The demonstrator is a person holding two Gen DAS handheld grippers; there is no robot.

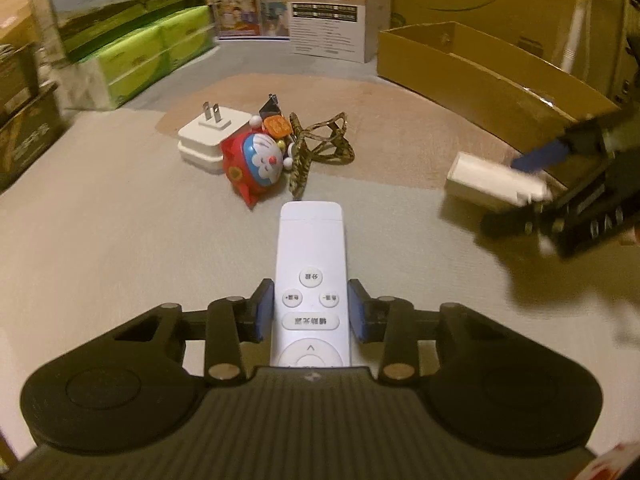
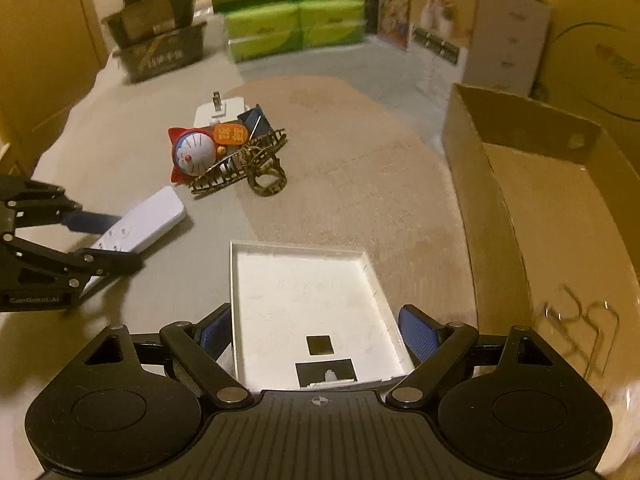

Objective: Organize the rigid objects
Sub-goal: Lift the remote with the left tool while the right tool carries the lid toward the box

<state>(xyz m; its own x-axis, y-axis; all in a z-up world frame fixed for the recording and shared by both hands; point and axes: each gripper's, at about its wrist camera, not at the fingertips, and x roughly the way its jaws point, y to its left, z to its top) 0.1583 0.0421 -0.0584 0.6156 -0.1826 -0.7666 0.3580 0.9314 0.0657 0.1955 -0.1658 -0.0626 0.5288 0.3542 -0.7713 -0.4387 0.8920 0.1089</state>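
Observation:
My left gripper (image 1: 311, 312) is shut on a white remote control (image 1: 309, 272), its blue pads pressed on both sides; it also shows in the right wrist view (image 2: 140, 222). My right gripper (image 2: 316, 332) is shut on a white square plastic cover (image 2: 312, 308), held above the mat; in the left wrist view the cover (image 1: 496, 182) is blurred at right. A pile lies ahead: a white plug adapter (image 1: 206, 138), a Doraemon toy (image 1: 256, 160), an orange tag (image 1: 278, 125) and a leopard-print hair claw (image 1: 320, 144).
An open cardboard box (image 2: 500, 216) stands at the right, with a wire item (image 2: 580, 320) inside. Green tissue packs (image 1: 152, 56), printed cartons (image 1: 328, 12) and dark boxes (image 2: 160, 40) ring the grey-and-tan mat (image 2: 352, 168).

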